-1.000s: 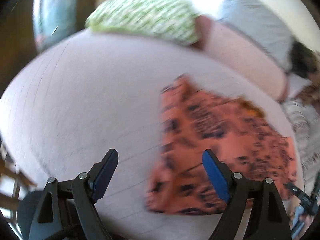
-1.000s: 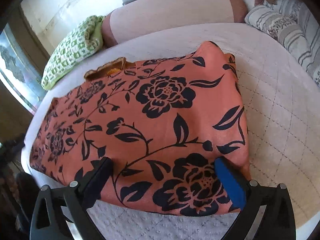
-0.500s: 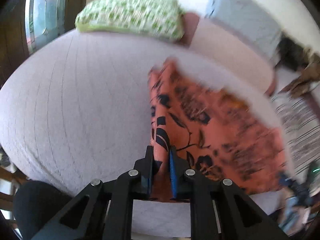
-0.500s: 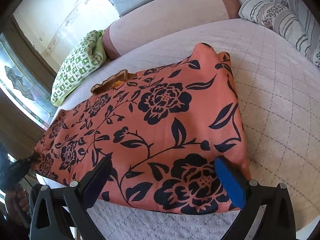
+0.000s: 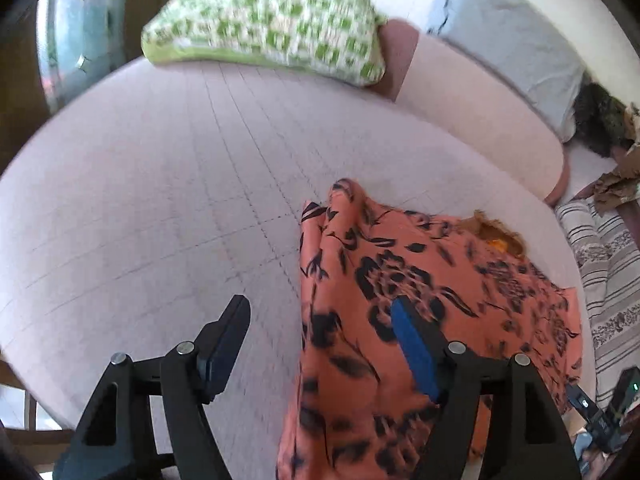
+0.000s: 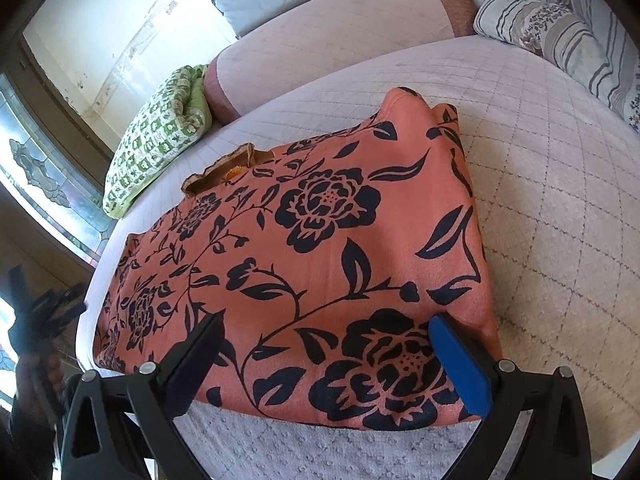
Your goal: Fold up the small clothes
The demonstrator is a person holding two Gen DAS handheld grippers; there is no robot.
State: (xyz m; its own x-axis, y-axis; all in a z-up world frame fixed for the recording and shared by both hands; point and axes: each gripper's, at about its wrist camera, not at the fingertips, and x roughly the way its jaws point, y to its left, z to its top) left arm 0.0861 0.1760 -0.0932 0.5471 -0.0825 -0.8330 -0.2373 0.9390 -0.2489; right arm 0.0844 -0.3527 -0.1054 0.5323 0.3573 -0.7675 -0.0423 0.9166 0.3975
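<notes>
On the quilted bed (image 6: 560,208), the orange floral garment (image 6: 320,264) is lying flat while the left gripper (image 5: 320,344) and right gripper (image 6: 328,360) are both hovering over it, spread wide, gripping nothing.

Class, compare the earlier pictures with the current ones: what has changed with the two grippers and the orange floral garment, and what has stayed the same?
The left gripper, clamped on the orange floral garment at its edge half a second ago, has let go and now stands open beside that edge. The right gripper stays open over the garment's near edge. The garment still lies flat on the quilted bedspread.

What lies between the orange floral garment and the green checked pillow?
Only bare quilted bedcover separates the garment from the pillow, in the left wrist view.
</notes>
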